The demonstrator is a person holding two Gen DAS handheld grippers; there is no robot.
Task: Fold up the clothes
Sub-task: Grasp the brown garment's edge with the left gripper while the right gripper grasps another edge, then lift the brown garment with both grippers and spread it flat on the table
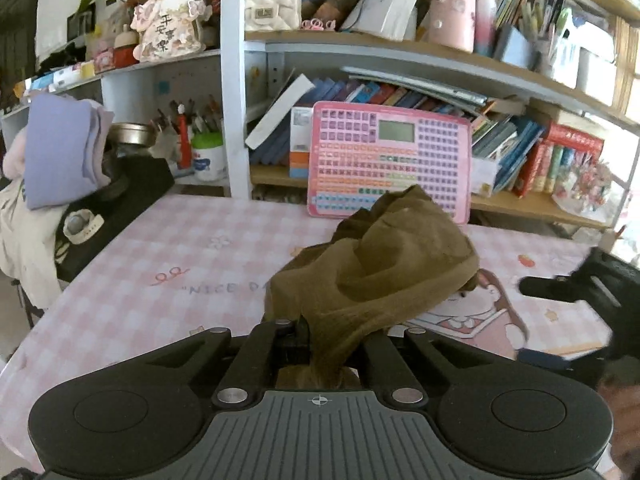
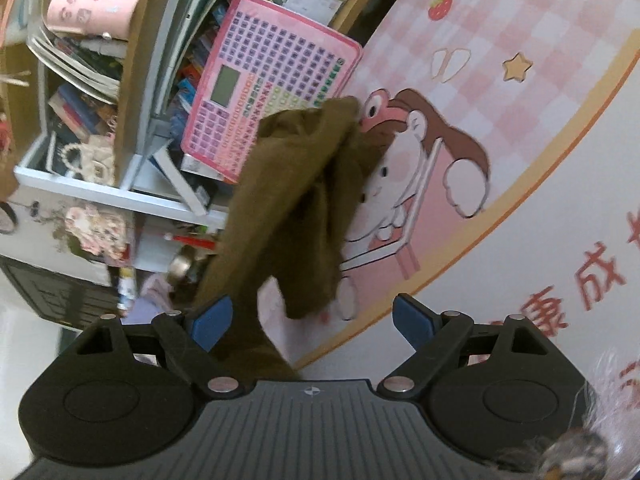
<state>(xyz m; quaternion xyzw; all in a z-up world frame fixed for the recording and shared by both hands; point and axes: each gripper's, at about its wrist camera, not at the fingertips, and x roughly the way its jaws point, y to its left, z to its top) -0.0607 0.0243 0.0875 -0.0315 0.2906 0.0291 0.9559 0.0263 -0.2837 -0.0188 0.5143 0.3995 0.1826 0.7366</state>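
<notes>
Garment: the olive-brown knit cloth [image 1: 372, 276] hangs bunched over the table, pinched at one end in your left tongs, its free folds lifted clear of the cover in the left wrist view. In the right wrist view the same cloth [image 2: 296, 208] trails down across the frame and passes just beside the left blue pad.
Left tongs: your left gripper [image 1: 324, 344] is closed tight on the cloth; the fabric is drawn into a narrow neck between the black fingers and runs back under them.
Right tongs: your right gripper [image 2: 312, 320] stands wide apart, blue pads [image 2: 412, 316] well separated. The cloth lies against or beside the left pad only; you press nothing between them. Whether that pad touches the cloth, you cannot tell.
Table: pink-and-white checked tablecloth [image 1: 192, 248] with a cartoon girl print [image 2: 404, 152] and a red strawberry [image 2: 440, 7]. The cloth hangs over the cartoon area.
Behind the cloth: a pink plastic toy keyboard tablet [image 1: 424, 148] with a small grey screen leans upright against the bookshelf, at the table's far edge.
Far left: a folded lilac garment [image 1: 60, 148] sits on a pile beside the table.
Shelf: white-and-wood bookshelf [image 1: 232, 80] crowded with books and a cream quilted handbag [image 1: 272, 10].
</notes>
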